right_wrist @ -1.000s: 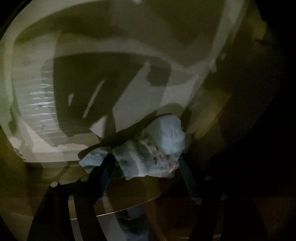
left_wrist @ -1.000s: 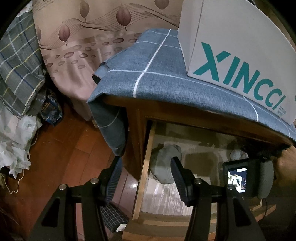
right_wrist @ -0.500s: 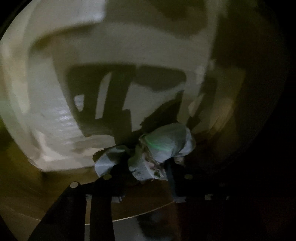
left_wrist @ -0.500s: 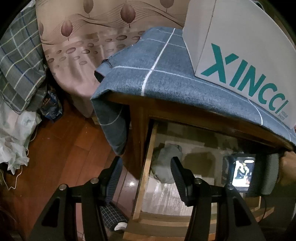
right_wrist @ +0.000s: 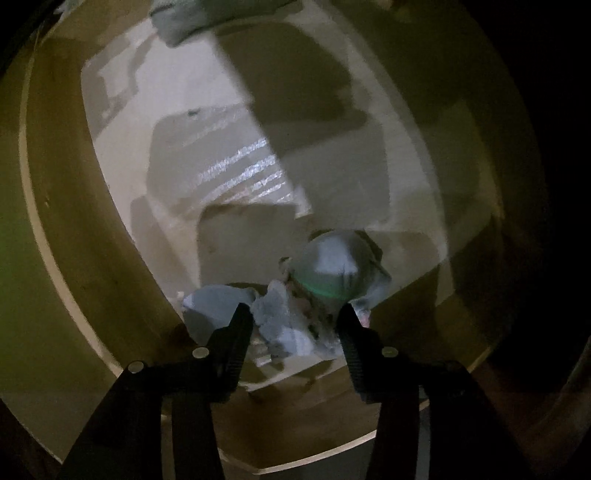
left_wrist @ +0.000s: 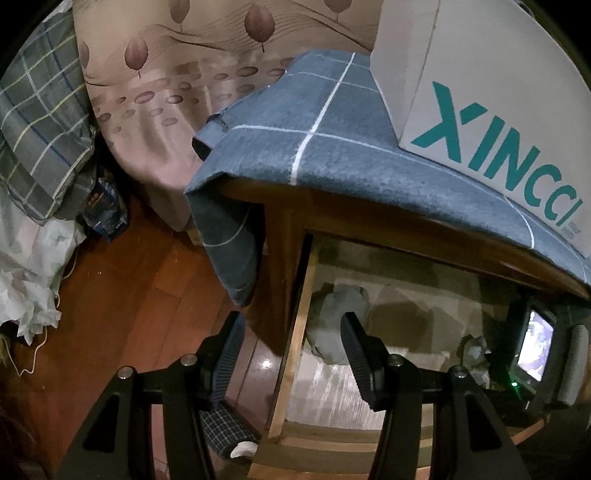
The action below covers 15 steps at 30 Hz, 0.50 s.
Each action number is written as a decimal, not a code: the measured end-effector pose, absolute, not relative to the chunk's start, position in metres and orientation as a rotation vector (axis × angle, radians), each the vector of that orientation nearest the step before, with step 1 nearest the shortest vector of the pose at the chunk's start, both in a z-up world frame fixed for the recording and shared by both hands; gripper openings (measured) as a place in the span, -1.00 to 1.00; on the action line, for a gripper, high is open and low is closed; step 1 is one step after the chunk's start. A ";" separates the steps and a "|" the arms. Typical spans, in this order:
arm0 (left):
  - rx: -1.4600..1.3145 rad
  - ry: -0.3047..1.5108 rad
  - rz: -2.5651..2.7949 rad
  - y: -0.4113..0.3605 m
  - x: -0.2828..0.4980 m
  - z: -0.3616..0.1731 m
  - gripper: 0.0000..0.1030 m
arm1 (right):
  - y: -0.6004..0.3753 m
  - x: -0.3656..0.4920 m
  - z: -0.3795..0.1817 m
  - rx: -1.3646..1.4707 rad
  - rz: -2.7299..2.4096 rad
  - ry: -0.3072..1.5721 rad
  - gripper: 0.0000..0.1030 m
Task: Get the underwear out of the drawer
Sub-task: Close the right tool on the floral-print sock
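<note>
The wooden drawer stands open under the cloth-covered table. A grey bundle of underwear lies at its back left, seen again at the top of the right wrist view. My left gripper is open and empty above the drawer's left side rail. My right gripper is inside the drawer with its jaws wide around a pale blue-grey crumpled piece of underwear; whether the pads press it is unclear. That piece and the right gripper's body show in the left wrist view.
A white XINCCI box sits on the blue checked cloth over the table. A curtain, plaid bedding and a white bag lie left on the wooden floor. A slipper lies below.
The right gripper has moved back toward the drawer's front with the pale underwear between its jaws, and the jaws stand wider than half a second ago. The left gripper drifted slightly.
</note>
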<state>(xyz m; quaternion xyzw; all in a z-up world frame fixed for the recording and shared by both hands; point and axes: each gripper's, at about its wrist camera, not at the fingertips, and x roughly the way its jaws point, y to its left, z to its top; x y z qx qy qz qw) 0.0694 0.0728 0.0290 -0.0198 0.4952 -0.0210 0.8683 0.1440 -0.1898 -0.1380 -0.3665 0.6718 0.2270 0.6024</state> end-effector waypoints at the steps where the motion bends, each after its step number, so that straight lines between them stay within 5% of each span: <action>1: -0.043 1.036 -0.043 0.073 0.070 0.029 0.07 | -0.192 0.136 -0.133 -0.846 0.524 1.543 0.00; 5: -0.047 1.036 -0.047 0.073 0.069 0.030 0.07 | -0.192 0.136 -0.126 -0.810 0.507 1.500 0.35; 15: -0.017 1.042 -0.056 0.068 0.068 0.027 0.07 | -0.188 0.167 -0.158 -0.774 0.474 1.518 0.34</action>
